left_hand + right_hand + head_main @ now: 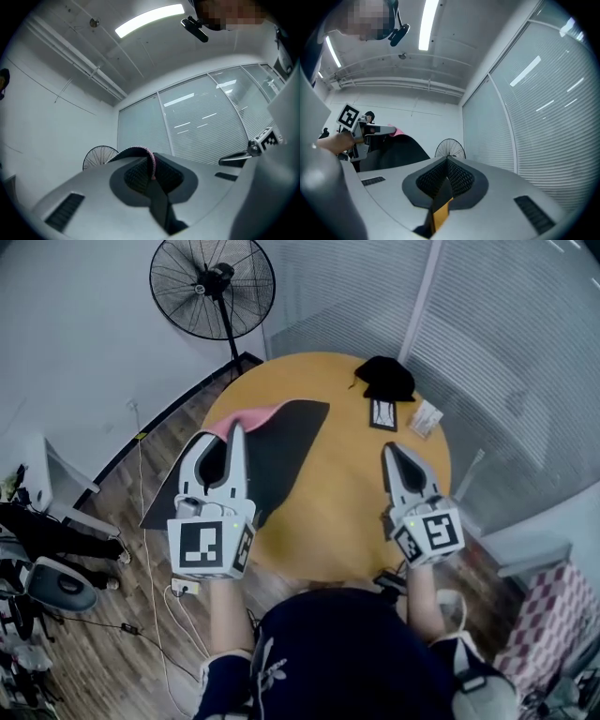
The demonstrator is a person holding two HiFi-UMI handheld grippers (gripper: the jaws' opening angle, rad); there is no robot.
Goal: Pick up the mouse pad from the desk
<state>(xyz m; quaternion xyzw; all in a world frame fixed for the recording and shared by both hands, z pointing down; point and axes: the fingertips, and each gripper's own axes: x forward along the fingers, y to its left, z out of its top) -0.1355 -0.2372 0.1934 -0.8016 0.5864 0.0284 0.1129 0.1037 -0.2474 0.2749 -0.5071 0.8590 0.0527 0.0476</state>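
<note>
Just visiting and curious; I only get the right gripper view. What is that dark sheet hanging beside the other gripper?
Observer: The mouse pad; the head view shows it partly over a round yellow table.
Operator: Is it held?
Observer: Yes; the left gripper view shows the left gripper shut on its pink-trimmed edge.
Operator: Anything else on the table?
Observer: A black cloth item, a card and a small packet, at the far side.

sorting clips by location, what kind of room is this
Likely an office meeting room: a round wooden table, striped glass partition walls and a pedestal fan.
</note>
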